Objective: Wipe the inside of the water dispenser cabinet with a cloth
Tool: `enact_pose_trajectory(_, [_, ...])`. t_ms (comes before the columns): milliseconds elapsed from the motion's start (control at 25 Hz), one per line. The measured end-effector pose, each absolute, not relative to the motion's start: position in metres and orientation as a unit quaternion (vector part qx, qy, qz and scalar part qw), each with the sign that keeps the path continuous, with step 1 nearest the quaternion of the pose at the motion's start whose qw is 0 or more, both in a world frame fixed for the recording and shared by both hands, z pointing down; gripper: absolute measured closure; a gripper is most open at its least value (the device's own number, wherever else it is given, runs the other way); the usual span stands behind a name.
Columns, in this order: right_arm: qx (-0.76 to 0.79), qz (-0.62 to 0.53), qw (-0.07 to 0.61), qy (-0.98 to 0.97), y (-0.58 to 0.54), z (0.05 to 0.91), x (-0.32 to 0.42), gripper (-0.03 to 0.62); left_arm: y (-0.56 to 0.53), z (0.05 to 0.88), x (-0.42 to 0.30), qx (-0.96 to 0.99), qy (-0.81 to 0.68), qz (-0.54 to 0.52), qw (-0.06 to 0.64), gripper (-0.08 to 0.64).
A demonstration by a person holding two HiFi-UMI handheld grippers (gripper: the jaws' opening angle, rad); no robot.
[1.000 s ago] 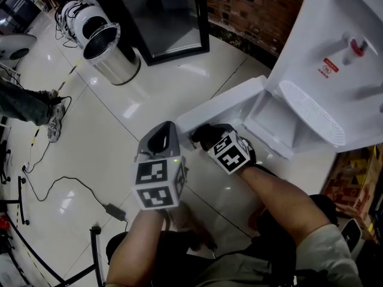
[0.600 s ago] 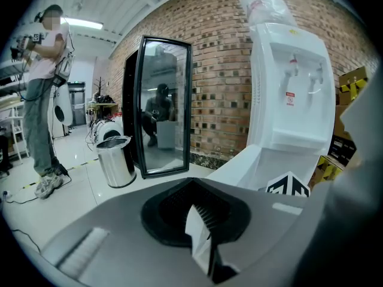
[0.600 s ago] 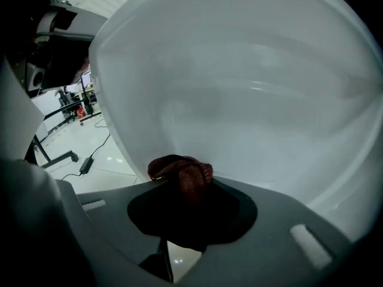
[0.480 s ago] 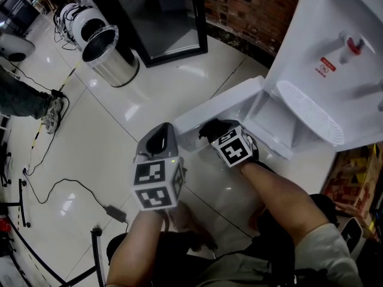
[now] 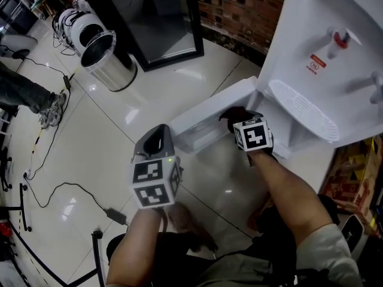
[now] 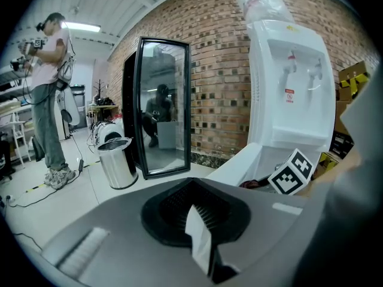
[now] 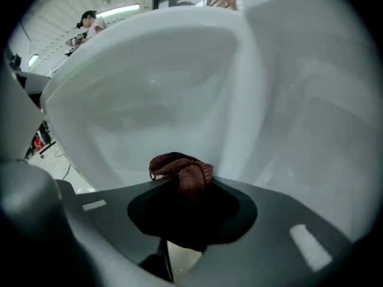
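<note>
The right tongs (image 5: 234, 118), clamped on the brown cloth (image 7: 181, 169), have slid along the open door (image 5: 203, 117) toward the water dispenser cabinet (image 5: 270, 124), so the wiping seems under way. The left tongs (image 5: 157, 139) stay together, empty, over the floor (image 5: 119, 118).

Workroom surroundings, logged.
Noted brick wall (image 5: 239, 5) at back, pale glossy tiled floor (image 5: 114, 124), steel bin (image 5: 108, 58) just beside black-framed glass panel (image 5: 157, 20); lit by ceiling strip light (image 6: 81, 27).

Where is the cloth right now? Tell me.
The cloth is clamped in the right tool, right of centre in the head view, by the open white door at the foot of the water dispenser.
</note>
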State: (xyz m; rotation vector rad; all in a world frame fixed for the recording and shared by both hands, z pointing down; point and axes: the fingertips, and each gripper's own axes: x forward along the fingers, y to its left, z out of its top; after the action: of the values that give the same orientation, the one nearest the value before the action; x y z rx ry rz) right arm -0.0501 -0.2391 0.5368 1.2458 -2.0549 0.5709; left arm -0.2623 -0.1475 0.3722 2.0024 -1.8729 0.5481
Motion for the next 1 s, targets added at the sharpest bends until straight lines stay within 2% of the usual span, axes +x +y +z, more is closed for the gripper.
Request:
enact_pose_trajectory(360, [0.521,0.223,0.324,-0.758,-0.242,0.531,0.004,0.469,-0.149,0.371,-0.262,0.704,-0.663,0.195,0.166,0.56])
enact_pose_trajectory(640, [0.526,0.199,0.345,-0.751,-0.253,0.535,0.02,0.471,-0.147,0.372,-0.261,0.703,-0.663,0.196,0.166,0.56])
enact_pose_trajectory(840, [0.476,0.144,0.37,-0.785,-0.233,0.537,-0.005,0.469,-0.149,0.372,-0.261,0.706,-0.662,0.192,0.165,0.56])
enact_pose_trajectory(1000, [0.387,0.077,0.371,-0.841,-0.2,0.536,-0.063,0.468,-0.149,0.371,-0.26,0.711,-0.656,0.193,0.162,0.56])
